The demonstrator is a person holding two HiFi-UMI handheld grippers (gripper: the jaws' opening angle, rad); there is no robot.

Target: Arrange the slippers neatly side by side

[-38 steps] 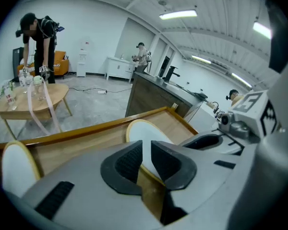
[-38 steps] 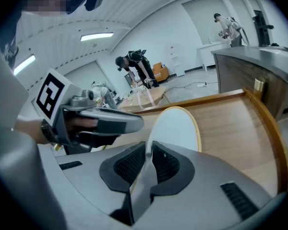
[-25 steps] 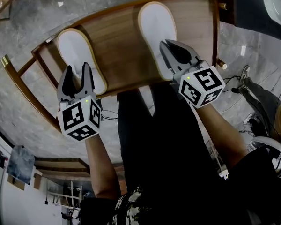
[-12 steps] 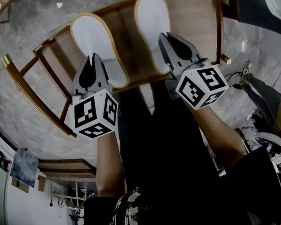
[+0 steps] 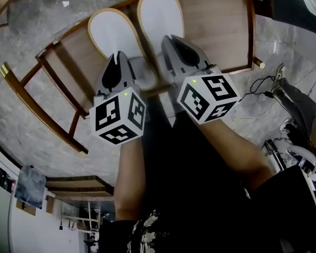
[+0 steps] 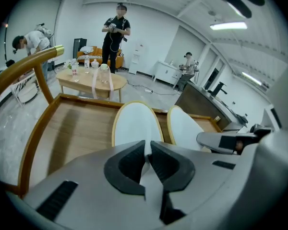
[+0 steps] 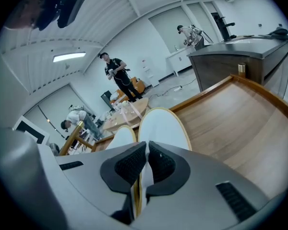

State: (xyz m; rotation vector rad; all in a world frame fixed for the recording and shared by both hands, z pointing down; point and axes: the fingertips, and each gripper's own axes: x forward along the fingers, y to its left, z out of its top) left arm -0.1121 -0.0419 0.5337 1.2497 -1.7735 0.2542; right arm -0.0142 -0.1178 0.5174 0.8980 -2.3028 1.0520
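Observation:
Two white slippers with tan rims lie close side by side on a wooden seat point(image 5: 216, 30). The left slipper point(image 5: 111, 31) has its heel edge pinched by my left gripper point(image 5: 116, 58), whose jaws have just been closing on it. In the left gripper view that gripper point(image 6: 147, 146) holds white material of the slipper point(image 6: 134, 121). My right gripper point(image 5: 169, 41) is shut on the heel of the right slipper point(image 5: 158, 16). The right gripper view shows this gripper point(image 7: 146, 148) clamping that slipper point(image 7: 164, 126), with the other slipper point(image 7: 119, 138) just left of it.
Wooden rails point(image 5: 39, 107) frame the seat's left side above a grey marble floor. Cables point(image 5: 253, 101) trail on the floor at right. In the room beyond are several people, a low table point(image 6: 89, 80) with bottles and a dark counter point(image 7: 230, 61).
My left gripper closed on the left slipper and carried it rightward. My right gripper moved the right slipper leftward. The gap between the two slippers has nearly gone.

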